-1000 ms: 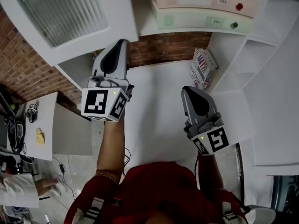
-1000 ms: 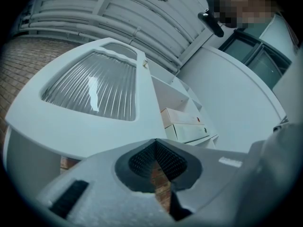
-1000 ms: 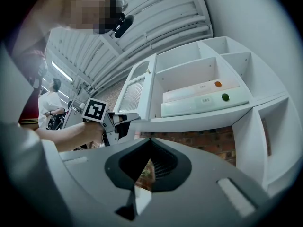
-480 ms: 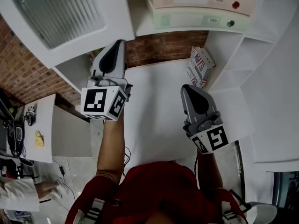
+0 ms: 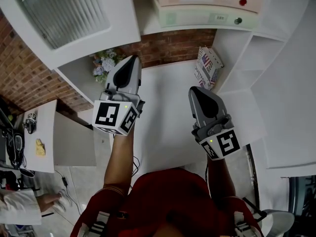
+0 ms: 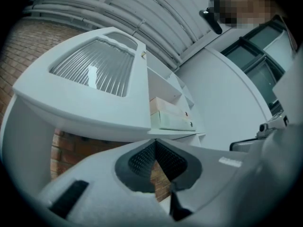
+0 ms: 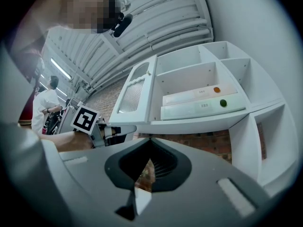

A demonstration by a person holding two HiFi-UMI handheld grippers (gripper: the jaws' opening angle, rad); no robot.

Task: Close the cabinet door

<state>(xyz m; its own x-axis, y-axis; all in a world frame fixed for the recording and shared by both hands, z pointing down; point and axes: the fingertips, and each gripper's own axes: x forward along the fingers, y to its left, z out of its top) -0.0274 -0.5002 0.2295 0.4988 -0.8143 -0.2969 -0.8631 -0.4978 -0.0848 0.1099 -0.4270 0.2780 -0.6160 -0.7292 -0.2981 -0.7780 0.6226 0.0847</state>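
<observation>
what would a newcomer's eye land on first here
The white cabinet door, with its ribbed glass pane, stands open at the head view's upper left. Below it the left gripper and the right gripper are held over a white counter, jaws together and empty.

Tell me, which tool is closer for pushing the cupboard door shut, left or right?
Left, most likely. The left tool hangs right below the open cabinet door, which sticks out on that side. The right tool sits farther away, off to the other side. Both tools are shut and empty.
</observation>
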